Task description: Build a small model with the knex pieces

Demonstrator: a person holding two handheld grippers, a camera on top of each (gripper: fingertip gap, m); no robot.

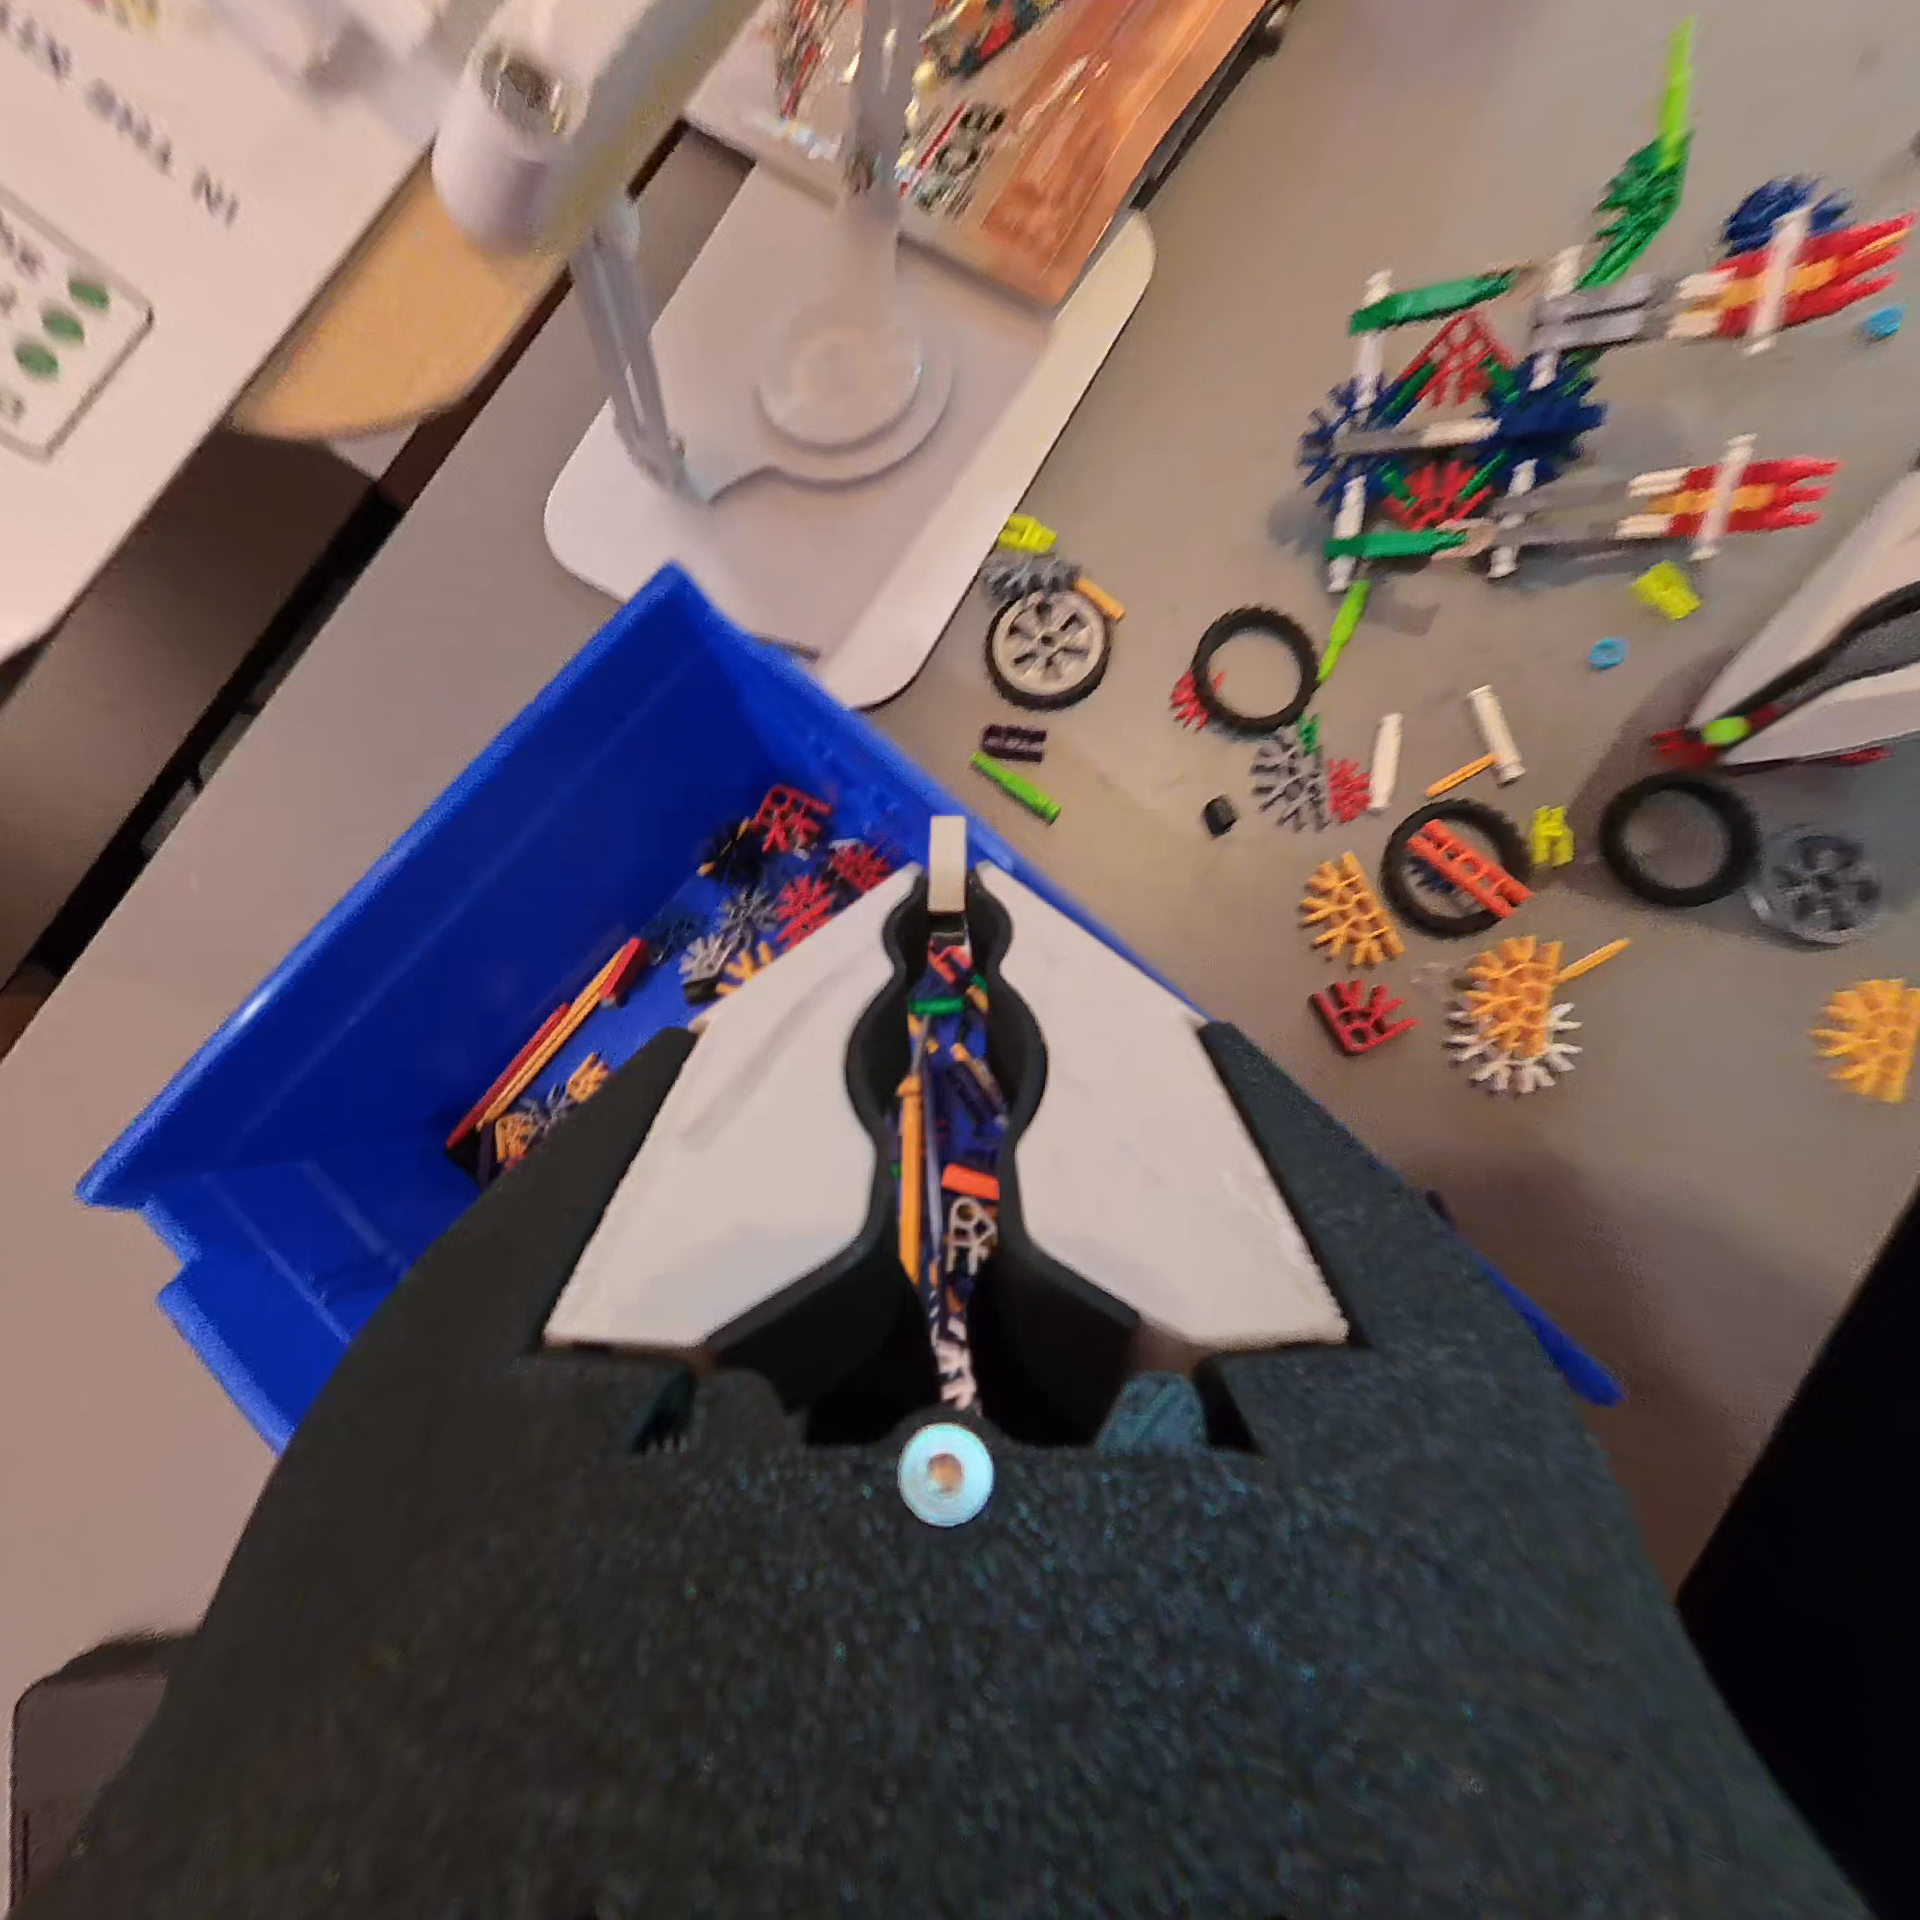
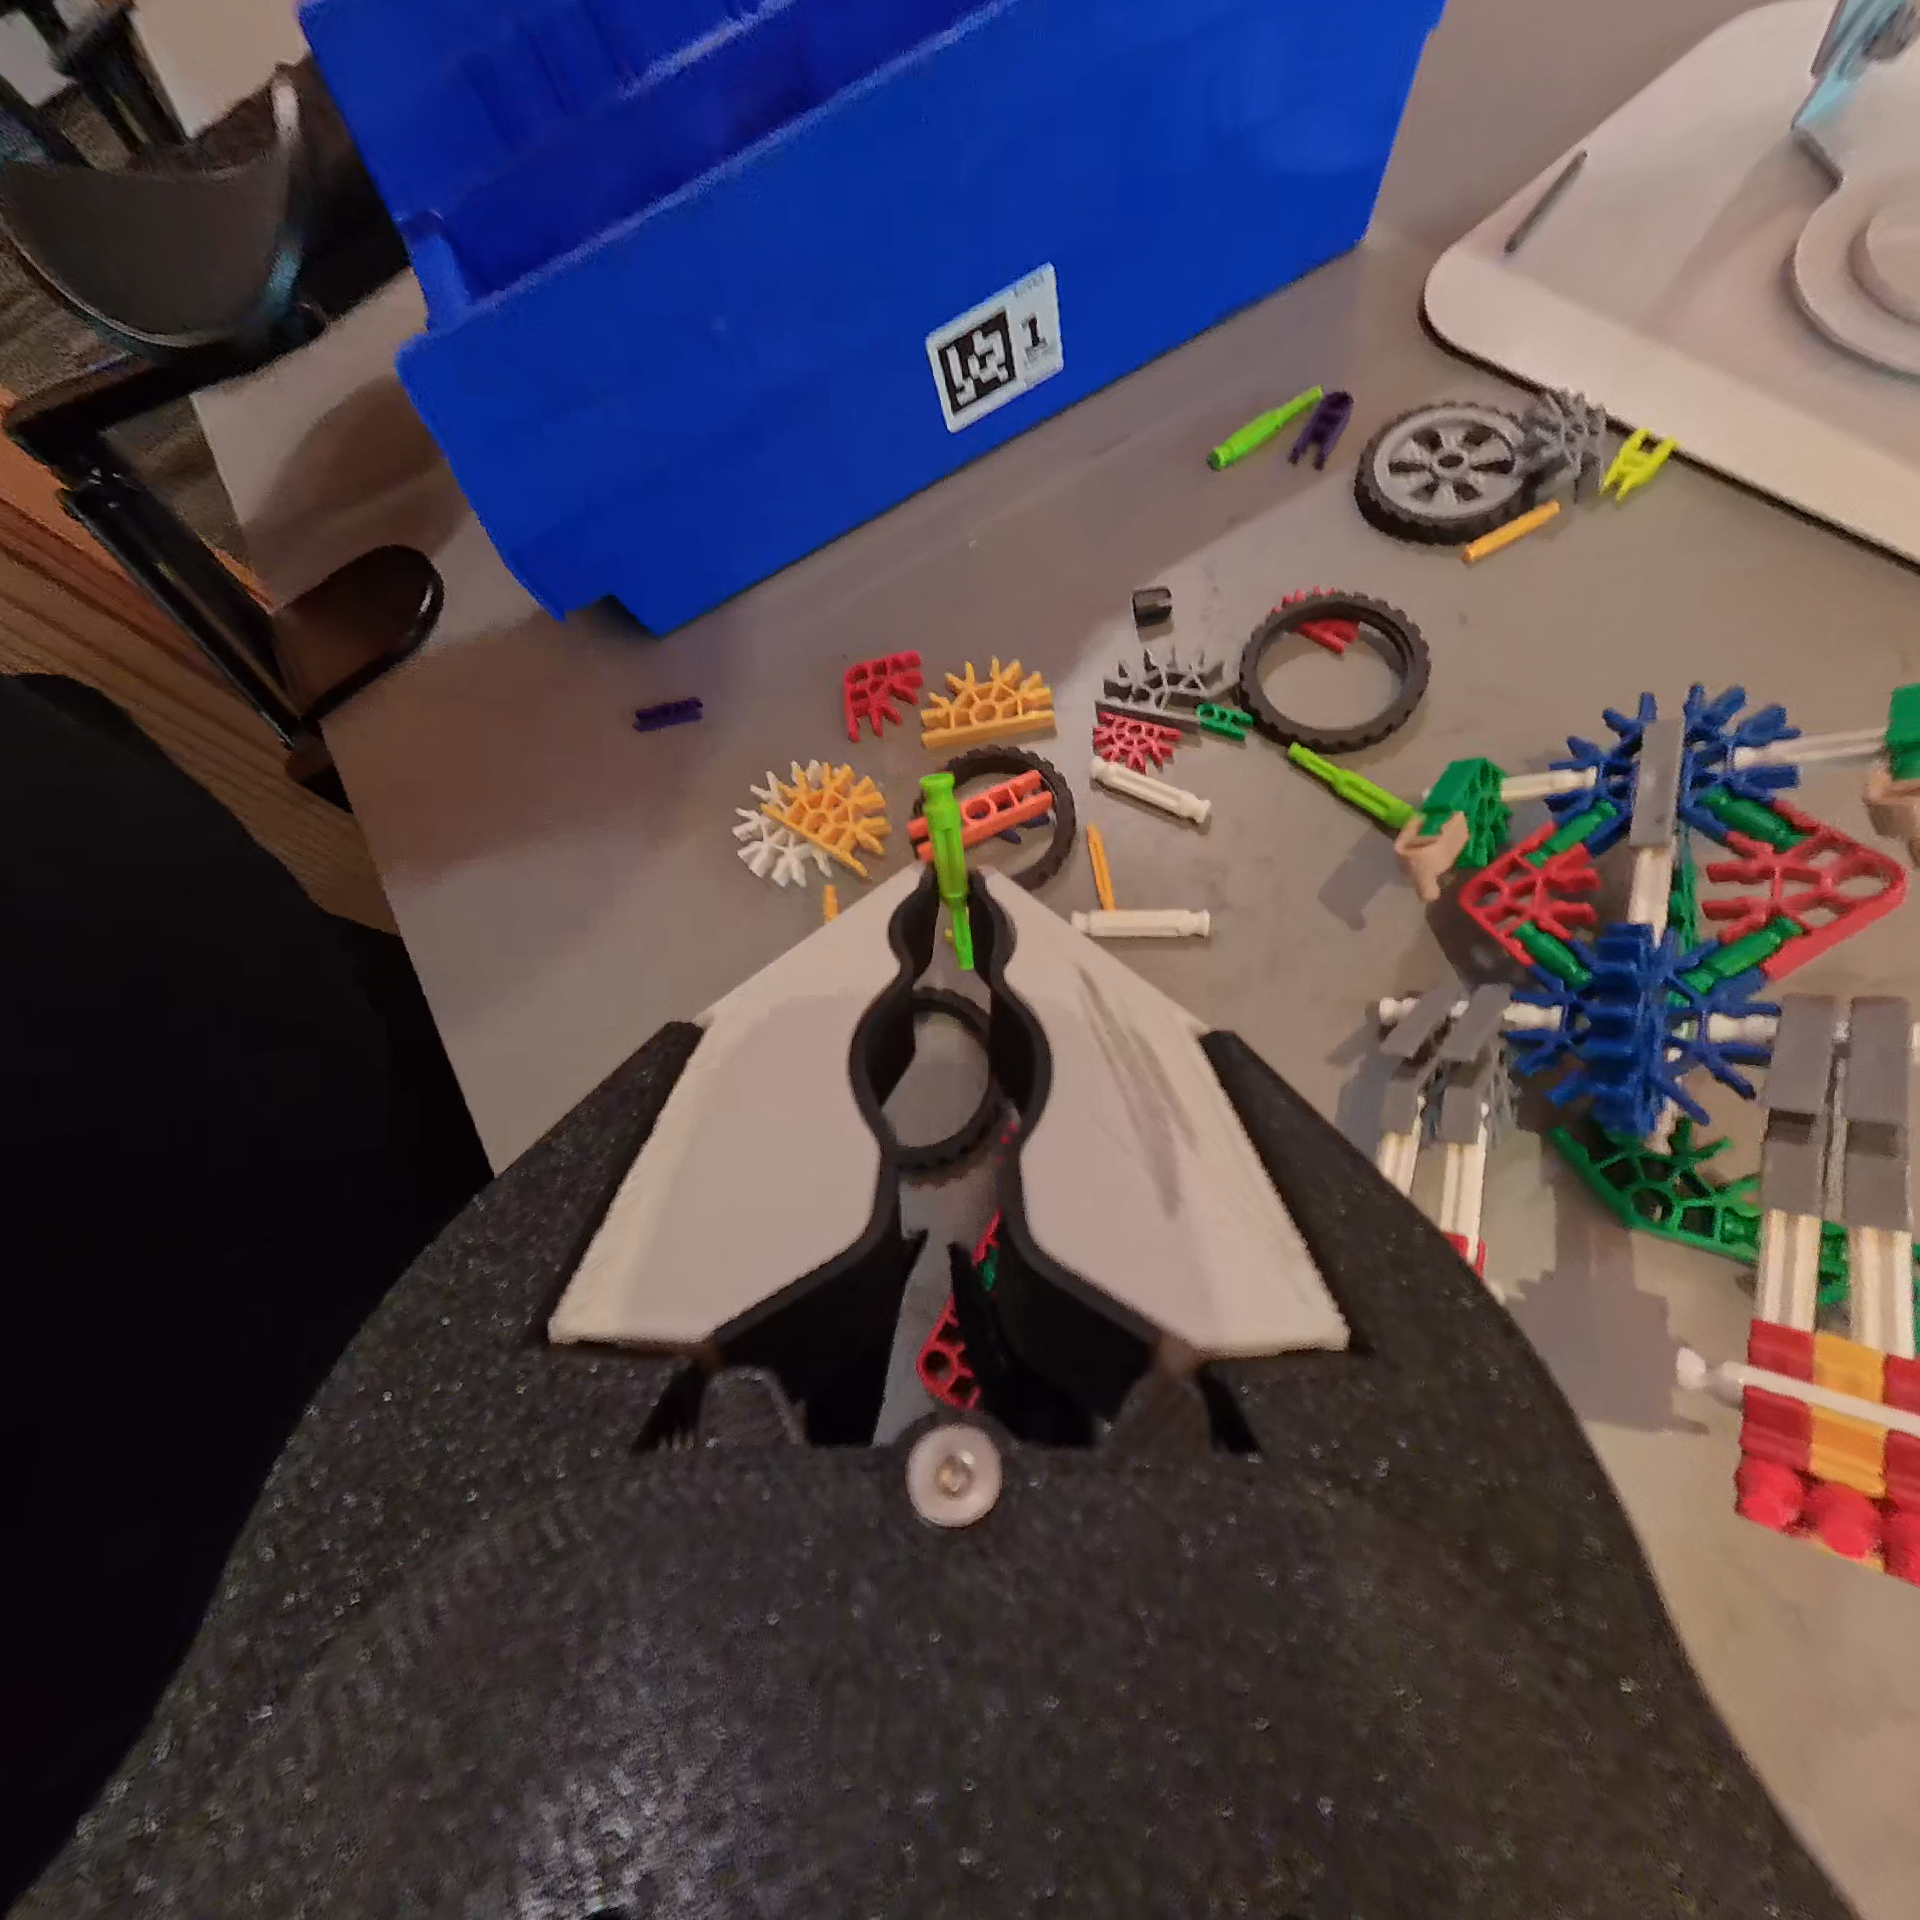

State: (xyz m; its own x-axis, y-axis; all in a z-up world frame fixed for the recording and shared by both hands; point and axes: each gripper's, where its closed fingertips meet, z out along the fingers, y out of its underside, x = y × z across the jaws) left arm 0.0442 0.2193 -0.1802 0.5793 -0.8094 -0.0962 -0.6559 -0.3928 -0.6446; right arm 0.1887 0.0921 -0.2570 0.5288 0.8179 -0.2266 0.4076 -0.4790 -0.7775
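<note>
Two grippers (image 1: 948,883) (image 2: 951,888), two rods (image 1: 947,868) (image 2: 945,847)

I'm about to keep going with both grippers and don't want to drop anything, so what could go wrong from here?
1. The right hand-held gripper pinches the green rod only at its tips, and the rod sits tilted, so it could twist out.
2. The left hand-held gripper holds a white piece right over the rim of the blue bin; released off-centre, it may land outside.
3. Loose tyres and small pieces crowd the table, easy to knock.

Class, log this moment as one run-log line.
left gripper: shut on white rod, above blue bin | right gripper: shut on green rod, over table
</note>
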